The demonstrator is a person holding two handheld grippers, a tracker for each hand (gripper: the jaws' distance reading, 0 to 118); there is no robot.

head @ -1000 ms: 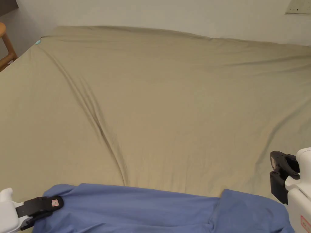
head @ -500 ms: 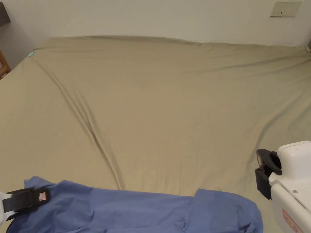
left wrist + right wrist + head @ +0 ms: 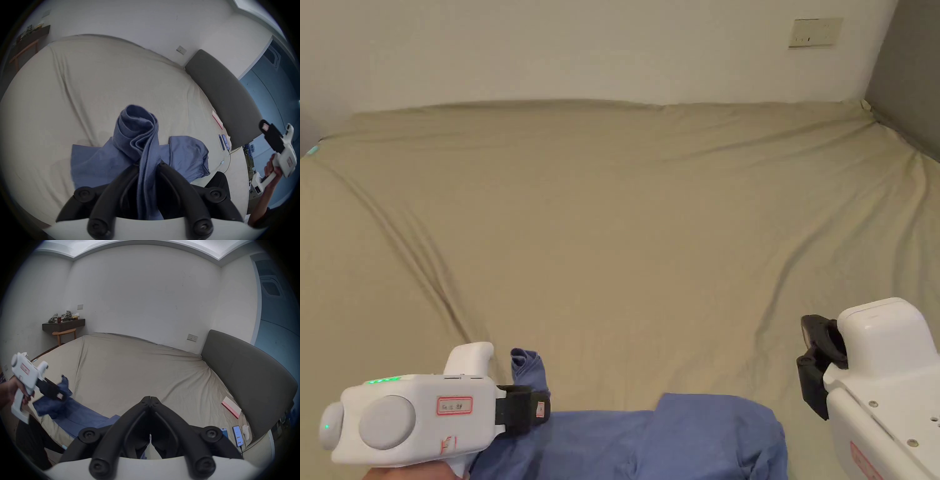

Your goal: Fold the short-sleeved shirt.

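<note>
- The short-sleeved shirt (image 3: pixel 675 437) lies at the near edge of the bed (image 3: pixel 625 219), blue on the tan sheet — most of it rumpled flat, one bunched end lifted off the sheet at the left.
- The left gripper (image 3: pixel 146 164) has both jaws pressed on that bunched end; in its own view the cloth runs up between the jaws and curls over in a roll beyond the tips.
- The right gripper (image 3: pixel 150 398) is held up clear of the shirt at the right, its jaw tips touching with nothing between them.
- Progress, as I judge it: early. No neat fold shows, and the right side is still a loose heap — the spreading and the folds themselves appear to remain.
- Against the earlier head view, the left gripper has come up and in from the near-left corner, raising its end of the shirt, which then lay spread wider along the near edge.
</note>
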